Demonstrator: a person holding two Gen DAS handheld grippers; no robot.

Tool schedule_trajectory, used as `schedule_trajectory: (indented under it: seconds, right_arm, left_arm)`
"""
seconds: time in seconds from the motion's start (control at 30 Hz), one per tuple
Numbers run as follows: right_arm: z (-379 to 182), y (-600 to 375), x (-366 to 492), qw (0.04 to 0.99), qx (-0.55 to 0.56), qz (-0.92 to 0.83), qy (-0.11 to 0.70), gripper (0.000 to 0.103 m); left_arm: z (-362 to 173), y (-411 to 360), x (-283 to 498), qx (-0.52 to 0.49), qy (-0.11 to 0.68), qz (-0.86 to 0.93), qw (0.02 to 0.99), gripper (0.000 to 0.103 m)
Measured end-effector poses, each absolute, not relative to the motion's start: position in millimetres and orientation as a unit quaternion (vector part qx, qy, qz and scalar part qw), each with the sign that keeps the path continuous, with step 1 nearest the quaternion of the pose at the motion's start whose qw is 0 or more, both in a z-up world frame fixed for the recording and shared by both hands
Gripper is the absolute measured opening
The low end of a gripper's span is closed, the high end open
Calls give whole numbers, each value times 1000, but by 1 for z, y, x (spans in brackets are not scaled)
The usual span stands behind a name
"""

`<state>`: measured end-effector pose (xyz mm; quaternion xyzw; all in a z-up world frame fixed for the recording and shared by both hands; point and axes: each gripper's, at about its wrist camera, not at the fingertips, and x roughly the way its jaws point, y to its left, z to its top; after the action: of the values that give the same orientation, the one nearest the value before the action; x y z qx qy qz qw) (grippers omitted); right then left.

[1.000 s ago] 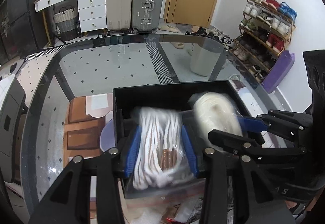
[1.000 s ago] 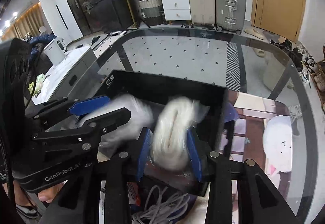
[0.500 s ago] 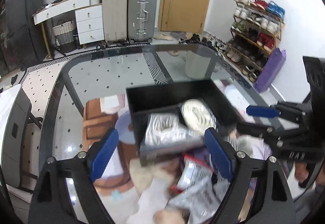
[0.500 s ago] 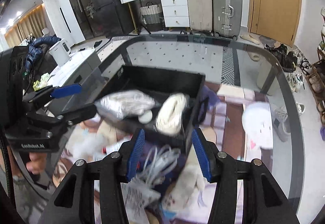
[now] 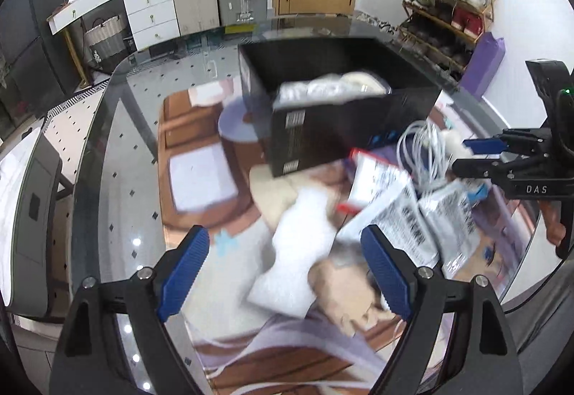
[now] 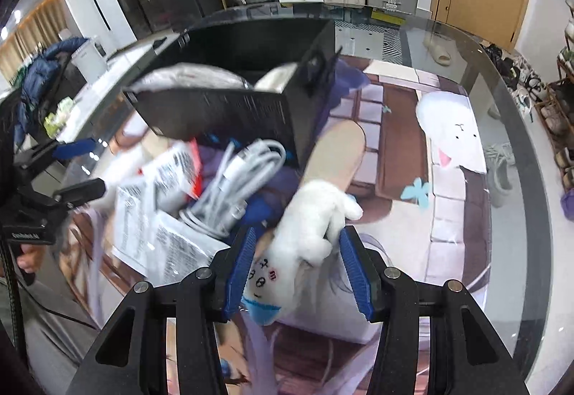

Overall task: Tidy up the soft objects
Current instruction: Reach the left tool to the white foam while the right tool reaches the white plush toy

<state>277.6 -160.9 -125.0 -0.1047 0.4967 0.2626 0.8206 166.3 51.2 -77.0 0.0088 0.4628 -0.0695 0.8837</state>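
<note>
A black box (image 5: 340,101) stands on the glass table and holds two white rope bundles (image 5: 330,88); the box also shows in the right wrist view (image 6: 251,79). My left gripper (image 5: 285,269) is open and empty above the printed mat, near side of the box. My right gripper (image 6: 297,269) is open around a white plush toy (image 6: 308,226) that lies on the mat; its pads stand beside the toy, not clamped. A coil of white cable (image 6: 233,183) and plastic packets (image 6: 158,215) lie in front of the box.
A printed picture mat (image 6: 452,180) covers the near part of the glass table (image 5: 118,151). Packets (image 5: 412,212) and the cable (image 5: 427,151) crowd the space between the grippers. Suitcases, drawers and a shoe rack stand beyond the table.
Both grippers let go of the rope bundles in the box, opened and pulled back. The right gripper has come down around the white plush toy.
</note>
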Motion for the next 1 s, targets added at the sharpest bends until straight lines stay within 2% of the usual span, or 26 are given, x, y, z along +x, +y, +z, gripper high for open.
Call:
schedule_trajectory:
  seconds: [0.2,0.3,0.6,1.0]
  right_arm:
    - [-134,-166,273,813,-115,267,505,50]
    - [-132,-169,265,806,-115,282,507,42]
    - [-125,-176,242,804,-124,297,500,42]
    - [-115,-170,257,816,-123,283,488,42]
  left_arm:
    - [-100,51,162,13,490,-64,869,86]
    - [-102,49,156,5,495,-67,866,86]
    - [-100,24,128,4,515,-108,850,75]
    - [-86,44,169,-14,491,-66,869,75]
